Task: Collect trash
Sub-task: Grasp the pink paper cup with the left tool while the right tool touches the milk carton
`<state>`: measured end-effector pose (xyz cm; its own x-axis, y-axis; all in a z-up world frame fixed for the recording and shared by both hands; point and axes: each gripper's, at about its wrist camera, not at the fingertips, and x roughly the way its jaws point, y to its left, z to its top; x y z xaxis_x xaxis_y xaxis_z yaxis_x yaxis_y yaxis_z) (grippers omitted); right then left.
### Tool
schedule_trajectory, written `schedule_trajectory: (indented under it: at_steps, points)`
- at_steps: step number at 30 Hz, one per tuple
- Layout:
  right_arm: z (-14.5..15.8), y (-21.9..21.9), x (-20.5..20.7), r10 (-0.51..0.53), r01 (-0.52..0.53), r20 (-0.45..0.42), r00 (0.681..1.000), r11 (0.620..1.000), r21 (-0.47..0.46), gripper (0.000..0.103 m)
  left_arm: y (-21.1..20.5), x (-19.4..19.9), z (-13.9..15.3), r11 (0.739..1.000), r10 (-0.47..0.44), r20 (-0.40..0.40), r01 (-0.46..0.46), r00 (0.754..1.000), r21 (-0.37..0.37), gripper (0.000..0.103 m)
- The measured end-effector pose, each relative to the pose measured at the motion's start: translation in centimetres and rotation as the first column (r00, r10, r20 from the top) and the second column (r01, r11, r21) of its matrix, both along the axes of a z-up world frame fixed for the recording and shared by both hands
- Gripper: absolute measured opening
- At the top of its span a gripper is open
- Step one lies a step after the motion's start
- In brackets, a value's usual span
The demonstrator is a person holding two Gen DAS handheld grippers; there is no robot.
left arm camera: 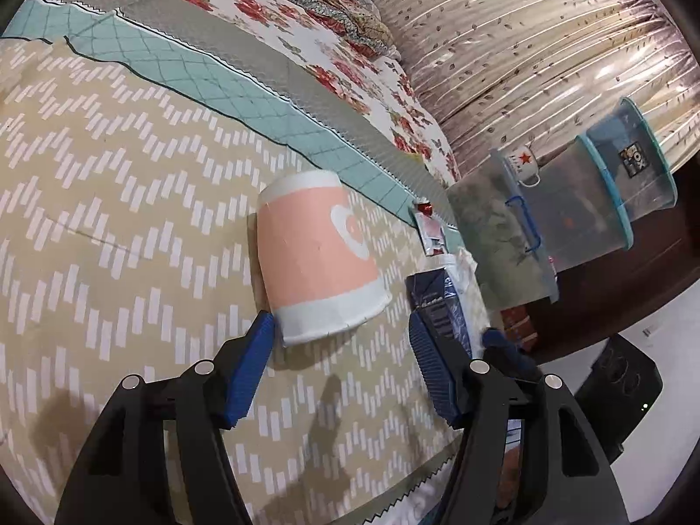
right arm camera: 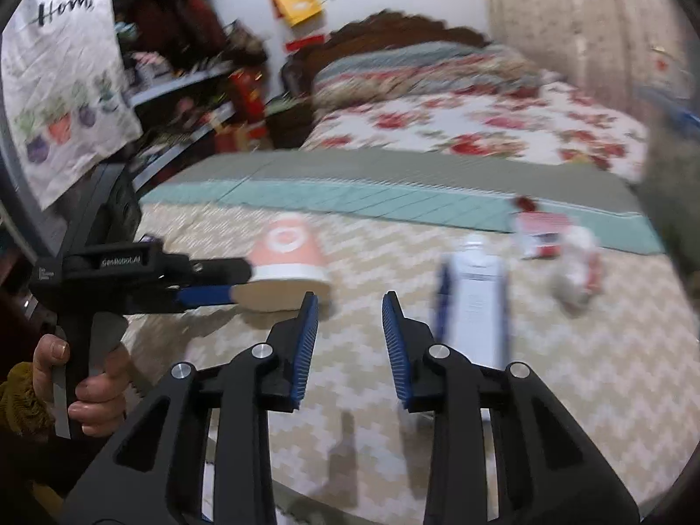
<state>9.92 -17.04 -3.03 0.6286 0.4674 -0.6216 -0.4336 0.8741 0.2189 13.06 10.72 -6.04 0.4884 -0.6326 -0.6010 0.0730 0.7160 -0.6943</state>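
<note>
Lying on its side on the beige zigzag-patterned bedspread [left arm camera: 109, 218], a smooth peach-and-white paper cup [left arm camera: 319, 258] is being flanked by the left tongs [left arm camera: 341, 363], held apart and not yet clamped; the right tongs [right arm camera: 350, 345] are being held narrowly apart, empty, nearby

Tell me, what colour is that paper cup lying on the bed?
Peach-pink with white bands and a white ring logo: paper cup; clearest in the left wrist view.

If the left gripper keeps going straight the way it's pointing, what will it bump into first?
Probably the pink and white paper cup lying on its side on the bed cover. The open left gripper points at its near end, with one finger almost beside it. Depth is hard to judge.
</note>
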Motion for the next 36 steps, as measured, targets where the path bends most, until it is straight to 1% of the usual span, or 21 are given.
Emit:
schedule_trajectory:
  at_steps: [3,5,9,11,13,14,17,19,22,26,27,29,30,31,33,34,36]
  points:
    - [-0.5,2.1,1.8,0.031,-0.031,-0.036,0.999,0.999,-0.006,0.033,0.2,0.3,0.1,1.000,0.002,-0.001,-0.002,1.000,-0.011,0.064]
    - [-0.9,2.9,3.6,0.029,-0.028,-0.080,0.996,1.000,0.015,0.033,0.3,0.6,0.0,1.000,0.001,-0.010,-0.002,1.000,-0.031,0.064]
    - [-2.2,4.1,5.7,0.022,-0.016,-0.140,0.990,0.999,0.043,0.033,0.4,1.1,-0.6,0.999,-0.001,-0.031,0.000,1.000,-0.051,0.064]
    - [-2.9,5.1,6.4,0.034,-0.030,-0.168,0.985,0.999,0.027,0.033,0.3,1.4,-0.8,0.998,-0.005,-0.040,0.003,0.999,-0.062,0.064]
    - [-3.9,5.8,6.7,0.041,-0.041,-0.196,0.980,0.999,0.002,0.031,0.2,1.6,-0.7,0.999,-0.004,-0.034,0.002,0.999,-0.049,0.066]
    - [-4.1,5.9,6.6,0.030,-0.034,-0.182,0.983,0.999,-0.014,0.031,0.1,1.6,-0.6,0.999,-0.003,-0.028,0.002,1.000,-0.044,0.067]
    - [-4.4,5.8,7.0,0.025,-0.029,-0.194,0.981,0.999,-0.016,0.031,-0.3,1.8,-0.6,0.999,0.001,-0.027,-0.002,1.000,-0.038,0.068]
    - [-4.8,5.8,7.2,0.019,-0.023,-0.201,0.979,1.000,-0.019,0.031,-0.6,2.0,-0.5,0.999,0.000,-0.024,-0.001,1.000,-0.034,0.073]
    - [-5.2,5.6,7.3,0.011,-0.011,-0.213,0.977,1.000,0.001,0.031,-1.2,2.2,-0.2,1.000,-0.001,-0.022,0.001,1.000,-0.021,0.079]
    - [-5.2,5.5,7.5,0.016,-0.013,-0.209,0.978,1.000,0.013,0.031,-1.5,2.4,-0.2,1.000,0.008,-0.025,-0.009,1.000,-0.008,0.080]
    - [-5.2,5.5,7.4,0.017,-0.014,-0.208,0.978,1.000,0.016,0.031,-1.5,2.4,-0.2,1.000,0.011,-0.022,-0.012,1.000,-0.007,0.078]
    - [-5.1,5.3,7.3,0.020,-0.015,-0.205,0.979,1.000,0.025,0.031,-1.7,2.5,-0.5,0.999,0.016,-0.028,-0.016,0.999,0.028,0.052]
    - [-5.1,5.2,7.2,0.022,-0.016,-0.206,0.978,0.999,0.033,0.031,-1.8,2.7,-1.0,0.999,0.006,-0.050,-0.004,0.999,0.047,0.022]
    - [-5.2,5.2,7.2,0.020,-0.013,-0.211,0.977,0.999,0.033,0.031,-1.6,2.8,-1.7,1.000,-0.003,-0.068,0.003,0.998,0.014,0.020]
    - [-5.1,5.0,7.0,0.022,-0.013,-0.204,0.979,0.999,0.048,0.031,-1.2,2.8,-1.9,0.999,0.009,-0.070,-0.011,0.998,-0.035,0.016]
    - [-4.9,4.9,6.8,0.023,-0.012,-0.203,0.979,0.998,0.054,0.033,-1.1,2.7,-1.7,0.999,0.016,-0.057,-0.018,0.998,-0.034,0.014]
    - [-4.4,4.5,6.3,0.017,-0.003,-0.195,0.981,0.998,0.069,0.033,-0.7,2.4,-1.2,0.999,0.023,-0.034,-0.024,0.999,-0.035,0.012]
